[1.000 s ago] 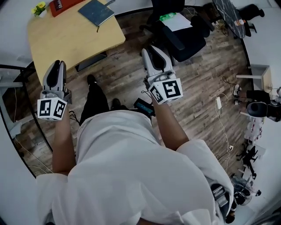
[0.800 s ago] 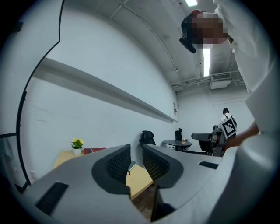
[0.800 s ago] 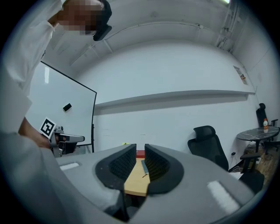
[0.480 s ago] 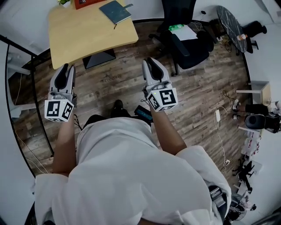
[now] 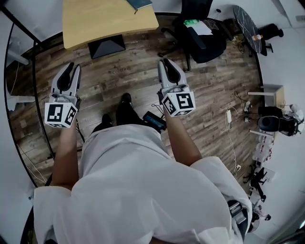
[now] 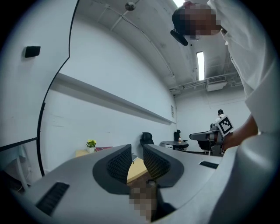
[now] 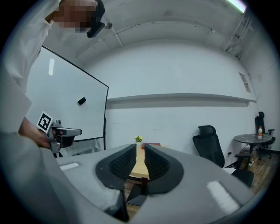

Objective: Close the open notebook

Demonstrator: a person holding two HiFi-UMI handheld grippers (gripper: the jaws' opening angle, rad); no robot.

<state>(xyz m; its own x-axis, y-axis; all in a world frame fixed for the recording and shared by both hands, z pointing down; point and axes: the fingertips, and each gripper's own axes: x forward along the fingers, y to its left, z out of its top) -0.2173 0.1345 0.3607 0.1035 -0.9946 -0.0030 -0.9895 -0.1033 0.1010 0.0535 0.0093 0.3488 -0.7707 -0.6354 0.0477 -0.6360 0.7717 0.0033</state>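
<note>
The blue-grey notebook (image 5: 139, 4) lies shut on the wooden table (image 5: 105, 21), cut off by the head view's top edge. Both grippers hang level over the wood floor, well short of the table. My left gripper (image 5: 71, 68) (image 6: 137, 151) has a narrow gap between its jaws with nothing in it. My right gripper (image 5: 167, 63) (image 7: 140, 151) also shows a slim gap and holds nothing. Between each pair of jaws the table (image 6: 136, 168) (image 7: 141, 168) shows far off.
A black office chair (image 5: 202, 38) (image 7: 210, 140) stands right of the table, a dark round table (image 5: 248, 21) beyond it. A whiteboard stand (image 5: 28, 86) lines the left. Cables (image 5: 233, 128) and gear lie on the floor at right. A small plant (image 7: 138, 139) sits on the table.
The table and notebook have slid up to the top edge of the head view as the person and both grippers drew back from them. The left jaws stand slightly wider.
</note>
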